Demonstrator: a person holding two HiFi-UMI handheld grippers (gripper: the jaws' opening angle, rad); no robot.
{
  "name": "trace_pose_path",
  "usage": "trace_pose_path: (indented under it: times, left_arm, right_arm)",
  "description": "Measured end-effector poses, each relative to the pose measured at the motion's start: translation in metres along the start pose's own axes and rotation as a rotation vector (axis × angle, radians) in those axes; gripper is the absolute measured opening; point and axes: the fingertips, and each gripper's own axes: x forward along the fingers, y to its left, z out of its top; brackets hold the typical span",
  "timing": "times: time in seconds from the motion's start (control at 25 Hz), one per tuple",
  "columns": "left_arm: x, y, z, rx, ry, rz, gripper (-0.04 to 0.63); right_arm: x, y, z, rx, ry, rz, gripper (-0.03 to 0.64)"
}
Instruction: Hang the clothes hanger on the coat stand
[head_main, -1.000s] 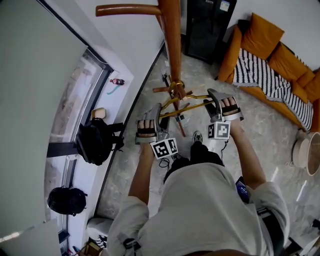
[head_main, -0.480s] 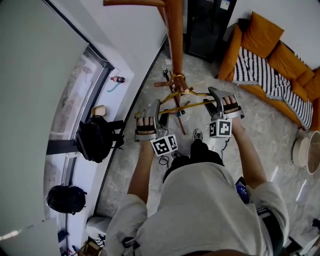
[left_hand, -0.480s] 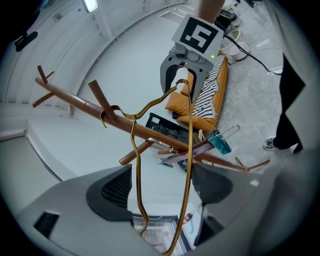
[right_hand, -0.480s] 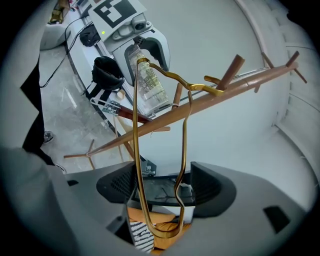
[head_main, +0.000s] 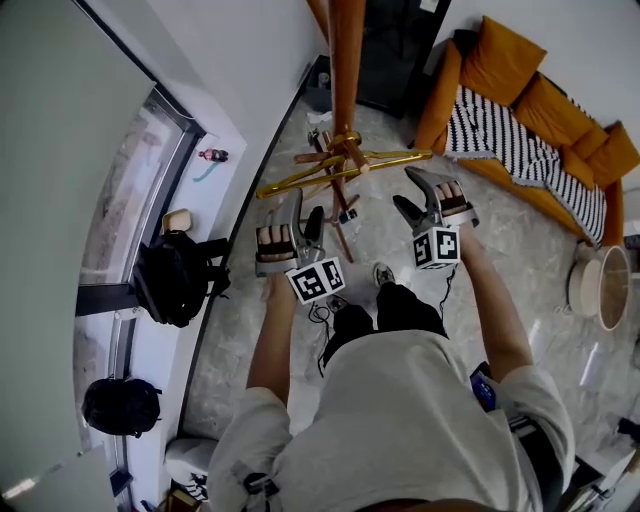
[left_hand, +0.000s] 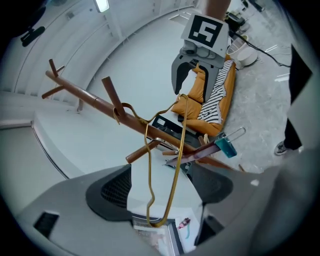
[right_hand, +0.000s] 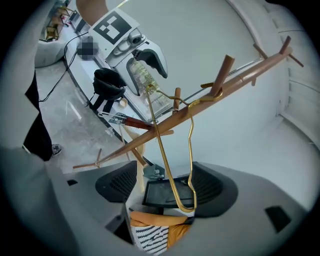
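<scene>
A gold wire hanger (head_main: 330, 172) hangs by its hook on a peg of the brown wooden coat stand (head_main: 346, 70). My left gripper (head_main: 303, 212) sits just below its left end, my right gripper (head_main: 412, 195) just below its right end. In the left gripper view the hanger (left_hand: 149, 165) dangles from the stand (left_hand: 100, 107), its end loop in the gap of the left gripper (left_hand: 160, 185), touching neither pad. In the right gripper view the hanger (right_hand: 165, 165) likewise hangs free between the pads of the right gripper (right_hand: 165, 187). Both sets of jaws have just been opening.
An orange sofa with a striped blanket (head_main: 530, 110) stands at the right, a dark cabinet (head_main: 395, 50) behind the stand. Two black backpacks (head_main: 170, 280) (head_main: 120, 405) lie along the window wall at left. A round basket (head_main: 600, 285) is at the far right.
Both grippers have let go of the hanger's ends and drawn back a little. The hanger now hangs from the stand's peg on its own, above the jaws.
</scene>
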Motion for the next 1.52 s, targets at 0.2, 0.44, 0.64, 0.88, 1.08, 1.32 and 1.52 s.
trace_pose_path:
  times: [0.2, 0.44, 0.64, 0.88, 1.08, 1.32, 1.52]
  left_arm:
    - [-0.009, 0.0, 0.003, -0.14, 0.012, -0.011, 0.369]
    - [-0.023, -0.002, 0.01, -0.348, 0.032, -0.025, 0.368]
    - [-0.033, -0.006, 0.026, -0.549, 0.035, -0.018, 0.367]
    - [-0.05, -0.014, 0.051, -0.819, 0.026, 0.031, 0.187]
    - [-0.063, -0.016, 0.071, -0.922, 0.027, 0.055, 0.04]
    - [-0.075, -0.018, 0.092, -1.033, -0.02, 0.084, 0.009]
    - [-0.086, -0.02, 0.1, -1.092, -0.018, 0.115, 0.009]
  right_arm:
    - [-0.009, -0.005, 0.008, 0.134, -0.063, -0.007, 0.313]
    - [-0.019, -0.016, 0.022, 0.35, -0.17, -0.021, 0.313]
    - [-0.035, -0.027, 0.025, 0.543, -0.258, -0.041, 0.311]
    - [-0.06, -0.025, 0.024, 0.673, -0.334, -0.01, 0.299]
    - [-0.077, -0.031, 0.015, 0.802, -0.365, -0.044, 0.026]
    - [-0.091, -0.022, 0.012, 0.878, -0.375, 0.024, 0.003]
    - [-0.111, -0.03, 0.012, 0.934, -0.432, 0.006, 0.003]
